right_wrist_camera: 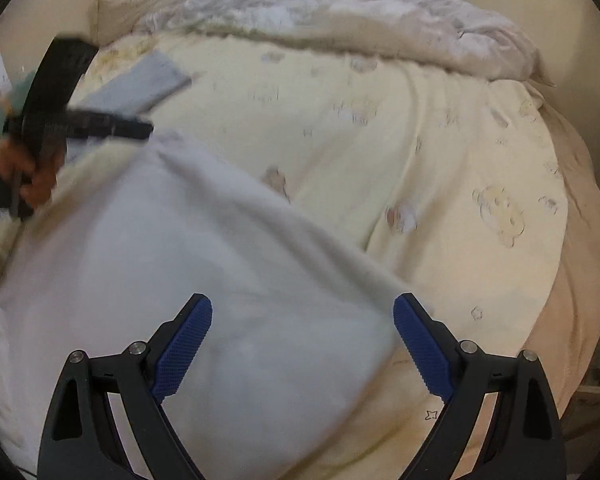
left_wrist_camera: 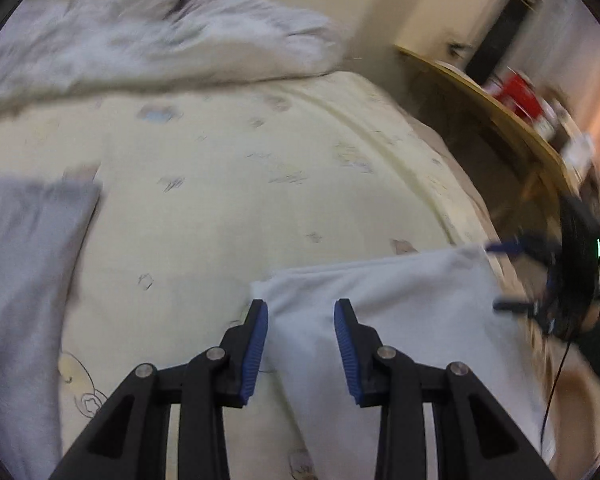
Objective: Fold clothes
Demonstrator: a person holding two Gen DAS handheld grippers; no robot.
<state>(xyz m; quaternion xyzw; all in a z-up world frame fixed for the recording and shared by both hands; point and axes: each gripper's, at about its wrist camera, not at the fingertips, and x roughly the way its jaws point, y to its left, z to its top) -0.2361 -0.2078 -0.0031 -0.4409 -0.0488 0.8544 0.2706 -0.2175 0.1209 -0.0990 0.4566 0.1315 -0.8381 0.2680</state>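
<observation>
Your left hand-held gripper [left_wrist_camera: 301,312]: jaws partly parted, white garment [left_wrist_camera: 384,300] runs between blue pads [left_wrist_camera: 260,344]; blur hides whether pads press cloth, so cannot tell if you grip it. Your right hand-held gripper [right_wrist_camera: 303,312]: jaws spread wide, released, hovering above same white garment [right_wrist_camera: 188,280]. Garment lies on bed [right_wrist_camera: 420,152] with pale yellow sheet. Folded grey cloth [right_wrist_camera: 140,84] sits farther off on bed; crumpled duvet [right_wrist_camera: 380,20] at far end.
</observation>
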